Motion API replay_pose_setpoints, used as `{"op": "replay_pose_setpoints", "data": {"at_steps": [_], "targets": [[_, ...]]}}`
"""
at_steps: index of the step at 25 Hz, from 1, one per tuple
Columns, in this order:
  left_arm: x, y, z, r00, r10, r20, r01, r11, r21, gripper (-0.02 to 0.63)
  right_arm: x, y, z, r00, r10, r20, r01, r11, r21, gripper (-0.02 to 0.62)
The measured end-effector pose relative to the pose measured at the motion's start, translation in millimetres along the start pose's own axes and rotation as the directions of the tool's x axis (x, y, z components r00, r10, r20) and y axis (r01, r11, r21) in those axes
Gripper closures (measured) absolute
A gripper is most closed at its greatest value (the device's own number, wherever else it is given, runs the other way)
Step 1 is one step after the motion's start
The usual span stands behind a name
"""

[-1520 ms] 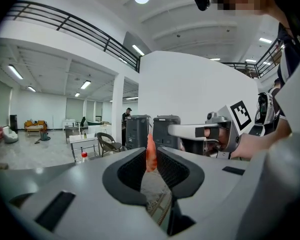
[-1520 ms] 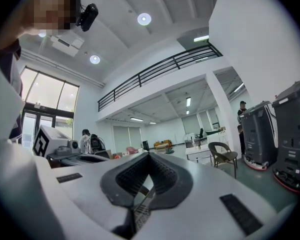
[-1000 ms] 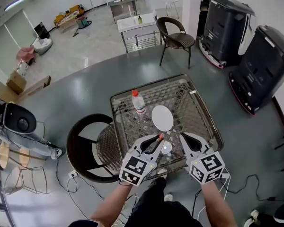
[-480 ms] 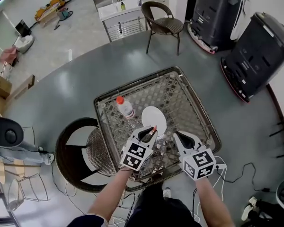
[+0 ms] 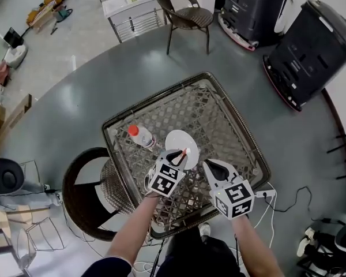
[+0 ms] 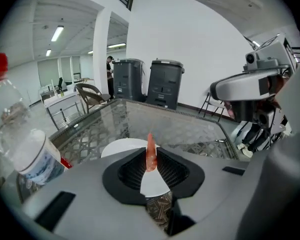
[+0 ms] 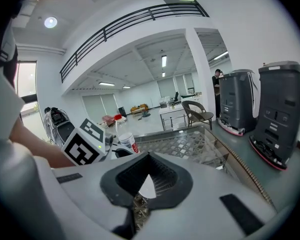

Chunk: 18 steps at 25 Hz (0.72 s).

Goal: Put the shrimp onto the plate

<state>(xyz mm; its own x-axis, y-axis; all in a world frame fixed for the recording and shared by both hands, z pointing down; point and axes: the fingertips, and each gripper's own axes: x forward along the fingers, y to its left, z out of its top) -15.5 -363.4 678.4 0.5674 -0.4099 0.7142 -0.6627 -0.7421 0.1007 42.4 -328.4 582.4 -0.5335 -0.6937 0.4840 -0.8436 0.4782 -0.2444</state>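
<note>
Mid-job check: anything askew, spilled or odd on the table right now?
Nothing stands out. The left tool grips the shrimp over the plate's near edge, the bottle stands upright beside the plate, and the right tool holds nothing.

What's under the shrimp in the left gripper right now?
The white plate shows below and behind the shrimp, which is pinched in the left gripper. The plate rests on the glass table. The gripper's own body covers the plate's near edge.
</note>
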Motion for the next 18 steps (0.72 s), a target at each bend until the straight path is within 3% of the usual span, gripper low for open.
{"op": "replay_pose_setpoints", "data": {"at_steps": [11, 18], "targets": [[42.6, 10.2, -29.9, 0.975, -0.043, -0.219, 0.051, 0.998, 0.03, 0.537, 10.8, -12.2, -20.6, 0.998, -0.02, -0.054, 0.022, 0.999, 0.028, 0.591], [49.9, 9.7, -35.5, 0.964, -0.05, -0.26, 0.063, 0.997, 0.042, 0.537, 11.8, -17.5, -25.6, 0.996, -0.04, -0.073, 0.044, 0.998, 0.048, 0.591]]}}
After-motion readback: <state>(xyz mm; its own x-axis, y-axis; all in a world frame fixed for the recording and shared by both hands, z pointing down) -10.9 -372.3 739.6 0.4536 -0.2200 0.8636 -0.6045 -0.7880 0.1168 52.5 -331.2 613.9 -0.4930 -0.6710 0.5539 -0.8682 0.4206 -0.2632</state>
